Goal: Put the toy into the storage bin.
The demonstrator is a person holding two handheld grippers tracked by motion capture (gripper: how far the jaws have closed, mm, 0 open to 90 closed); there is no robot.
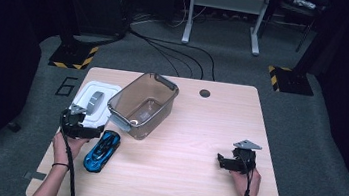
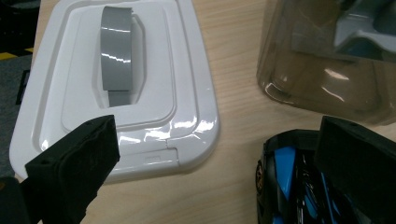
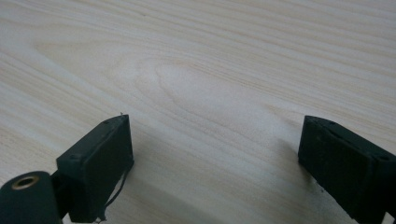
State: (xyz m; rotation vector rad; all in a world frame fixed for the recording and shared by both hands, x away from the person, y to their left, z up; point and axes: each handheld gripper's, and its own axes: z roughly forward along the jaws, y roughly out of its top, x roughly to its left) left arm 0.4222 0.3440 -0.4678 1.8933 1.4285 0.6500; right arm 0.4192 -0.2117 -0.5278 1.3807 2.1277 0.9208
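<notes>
The left gripper [image 1: 89, 131], jaws spread wide and empty, hovers between the white lid [image 2: 140, 88] and the blue toy car [image 1: 102, 150], which lies on the table [image 1: 197, 146] just before the clear bin [image 1: 142, 103]. I judge the reach for the car is in hand; next the jaws must straddle its body and close. The right gripper [image 1: 222, 161] rests spread and empty.

The toy car [image 1: 102, 151] is bright blue with black. The lid [image 2: 187, 116] is glossy white, its handle [image 2: 116, 56] grey. The bin [image 1: 142, 104] is smoky clear, the worktop [image 1: 187, 145] pale wood-grain.

Clear bin [image 1: 142, 105] beside wooden table's [image 1: 192, 181] far-left edge.
</notes>
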